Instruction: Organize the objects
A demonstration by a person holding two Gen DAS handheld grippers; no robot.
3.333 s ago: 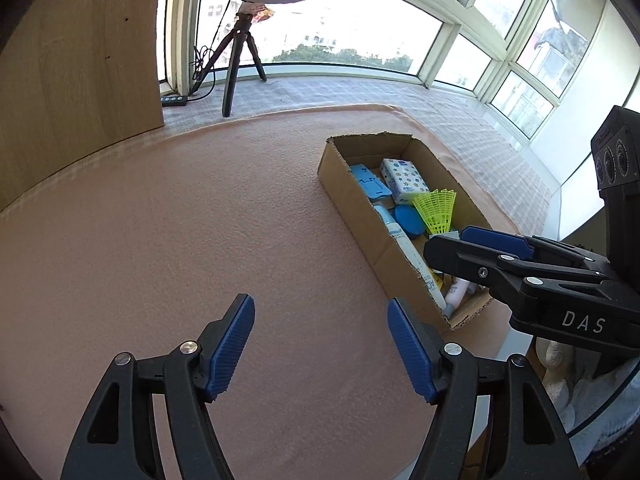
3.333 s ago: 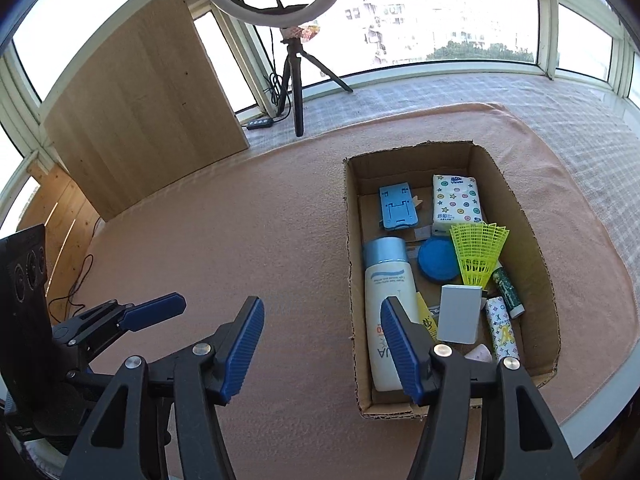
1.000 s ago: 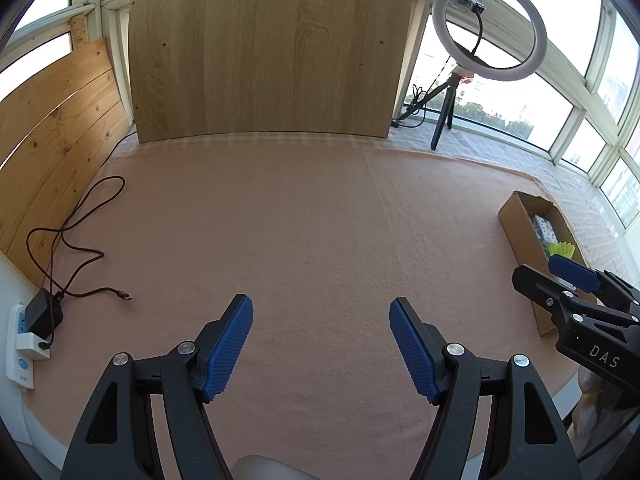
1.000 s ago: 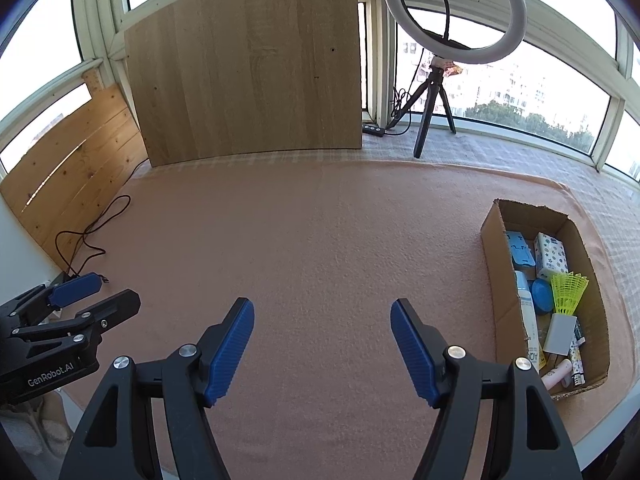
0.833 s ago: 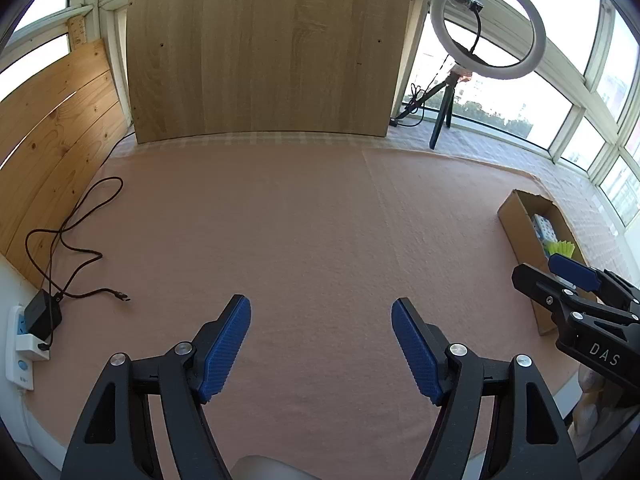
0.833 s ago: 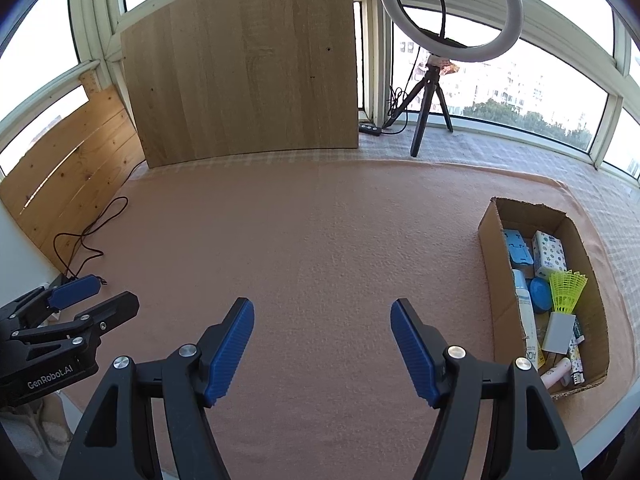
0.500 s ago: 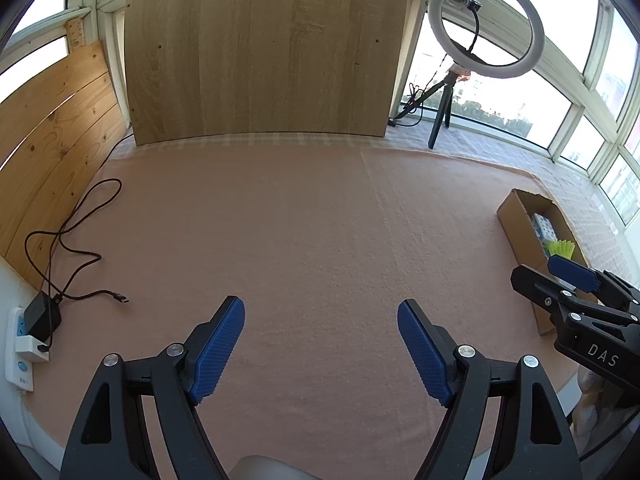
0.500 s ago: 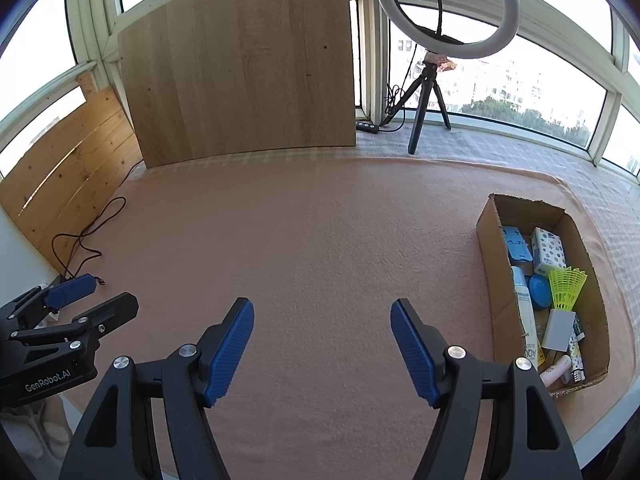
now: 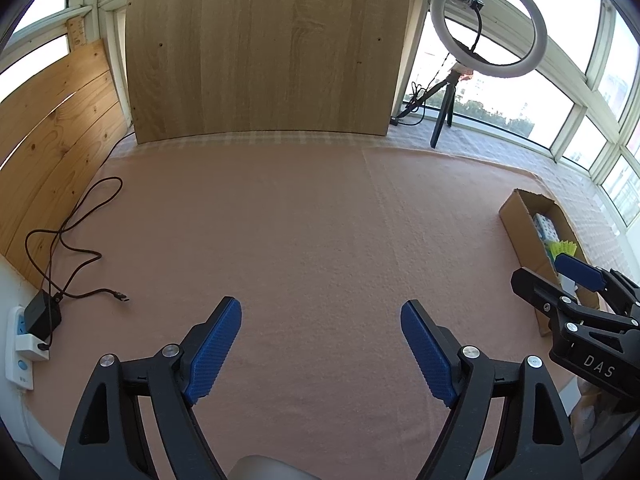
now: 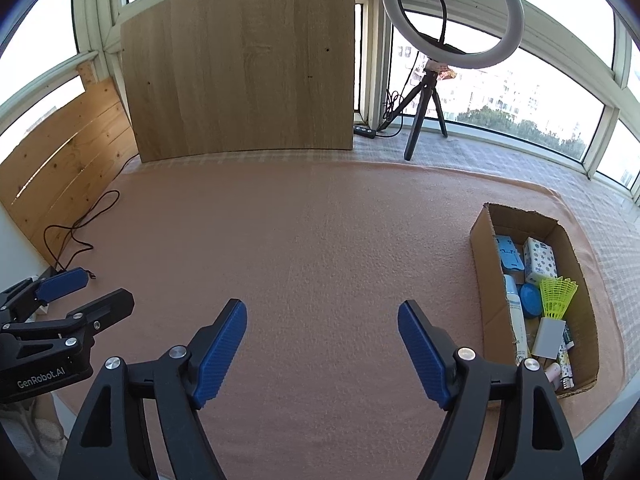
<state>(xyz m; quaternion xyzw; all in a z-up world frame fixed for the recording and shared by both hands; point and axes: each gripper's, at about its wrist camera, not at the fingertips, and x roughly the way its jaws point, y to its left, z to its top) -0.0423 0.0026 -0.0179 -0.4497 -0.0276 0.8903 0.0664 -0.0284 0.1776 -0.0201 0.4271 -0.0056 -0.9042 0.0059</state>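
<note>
Left gripper (image 9: 321,344) and right gripper (image 10: 322,346) hang side by side over bare pink cloth (image 10: 320,248), both angled downward. Each pair of blue-padded jaws stands wide apart, having just been opening, with nothing between them. The cardboard box (image 10: 486,280) sits on the cloth at the right, near its edge, well apart from both grippers; it holds a yellow shuttlecock (image 10: 557,294), a white bottle (image 10: 514,316), a blue disc (image 10: 530,295) and a patterned pack (image 10: 539,260). A ring light (image 10: 452,16) stands by the window.
</note>
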